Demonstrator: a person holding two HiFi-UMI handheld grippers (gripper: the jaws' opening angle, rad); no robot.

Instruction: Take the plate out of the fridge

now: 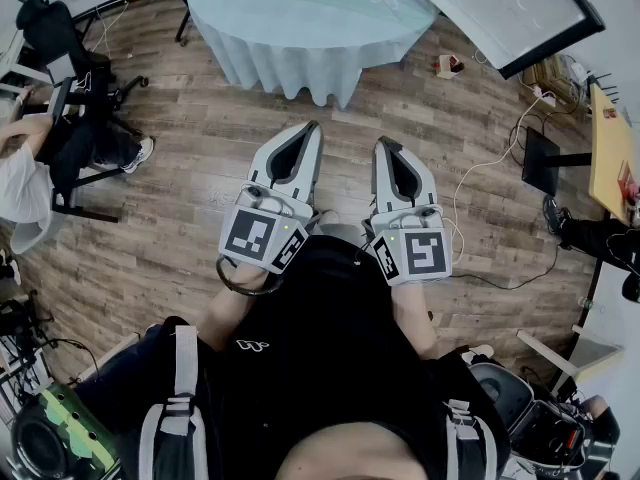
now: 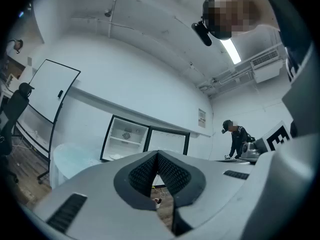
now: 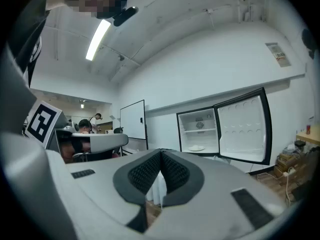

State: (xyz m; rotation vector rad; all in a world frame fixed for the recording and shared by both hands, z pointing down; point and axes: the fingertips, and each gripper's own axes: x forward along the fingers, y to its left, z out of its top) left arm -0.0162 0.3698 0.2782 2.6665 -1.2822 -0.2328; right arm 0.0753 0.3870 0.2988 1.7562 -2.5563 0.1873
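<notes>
Left gripper [image 1: 312,128] and right gripper [image 1: 383,145] both closed, empty, held at chest. Fridge [image 3: 244,129] stands open well apart, plate [image 3: 196,148] on its shelf, so no reach yet.

Bright, even indoor light fills every view. A ceiling strip light [image 2: 231,50] glares white, and both gripper views bulge fisheye-style and fade to black corners. Close to the lens, the left tool [image 2: 157,155] and right tool [image 3: 161,154] look slightly soft. The head view is sharp, with faint shadows.
</notes>
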